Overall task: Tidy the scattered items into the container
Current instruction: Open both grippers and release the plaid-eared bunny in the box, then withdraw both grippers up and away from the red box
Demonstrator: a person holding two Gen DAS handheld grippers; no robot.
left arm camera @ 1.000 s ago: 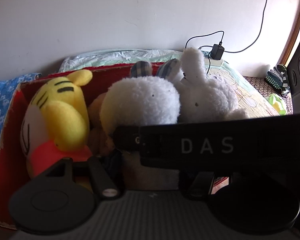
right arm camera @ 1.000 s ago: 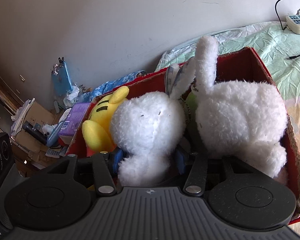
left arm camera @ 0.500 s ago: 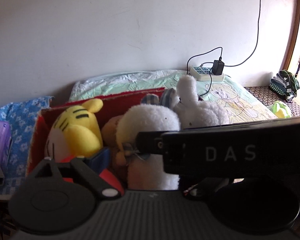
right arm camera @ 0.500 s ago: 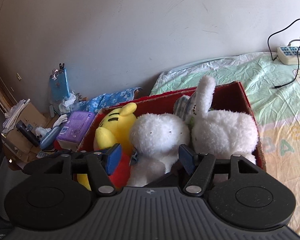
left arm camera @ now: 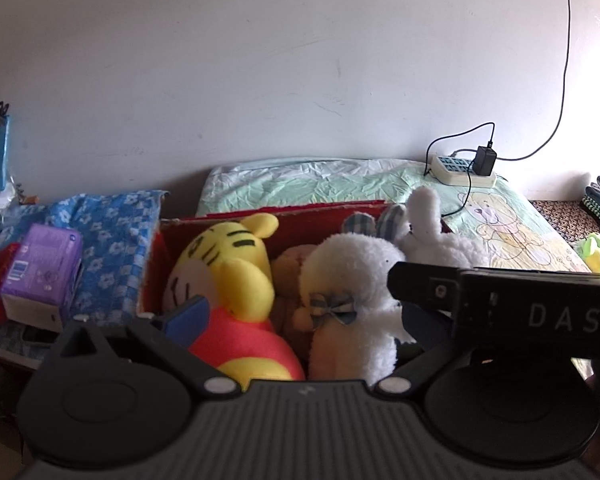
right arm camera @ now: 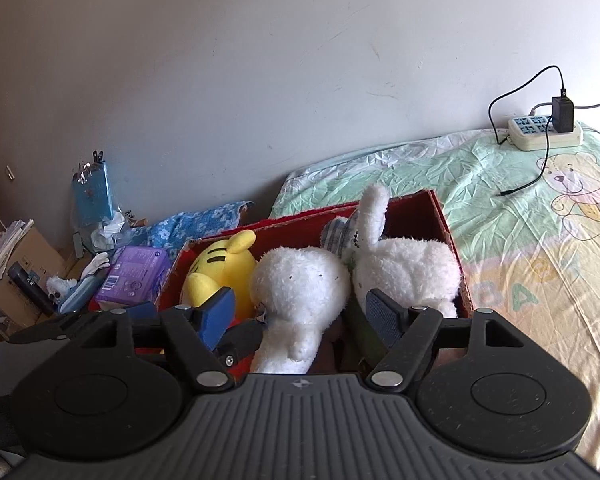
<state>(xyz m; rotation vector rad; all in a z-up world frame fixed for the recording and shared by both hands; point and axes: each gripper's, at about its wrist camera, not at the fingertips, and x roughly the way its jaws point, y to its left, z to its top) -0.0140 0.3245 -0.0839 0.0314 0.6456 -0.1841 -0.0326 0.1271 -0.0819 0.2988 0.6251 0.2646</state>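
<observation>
A red cardboard box [right arm camera: 436,212] [left arm camera: 260,210] on the bed holds several plush toys. A yellow tiger in orange [left arm camera: 228,276] [right arm camera: 220,268] lies at the left, a brown toy [left arm camera: 290,272] sits behind it, a white round-headed plush [left arm camera: 352,280] [right arm camera: 300,284] is in the middle, and a white rabbit [right arm camera: 404,264] [left arm camera: 428,232] lies at the right. My left gripper [left arm camera: 300,320] is open above the box's near side, empty. My right gripper [right arm camera: 300,312] is also open, its blue pads either side of the white plush without touching it.
A green patterned bedsheet [right arm camera: 520,208] stretches right of the box. A power strip with a charger [right arm camera: 548,128] and cable lies by the wall. A purple pack [left arm camera: 40,268], blue flowered cloth [left arm camera: 112,236] and clutter sit left. A green toy [left arm camera: 596,252] lies far right.
Both grippers have pulled back and up from the box, so the toys look smaller. The right gripper, which straddled the white plush closely, now stands clear of it.
</observation>
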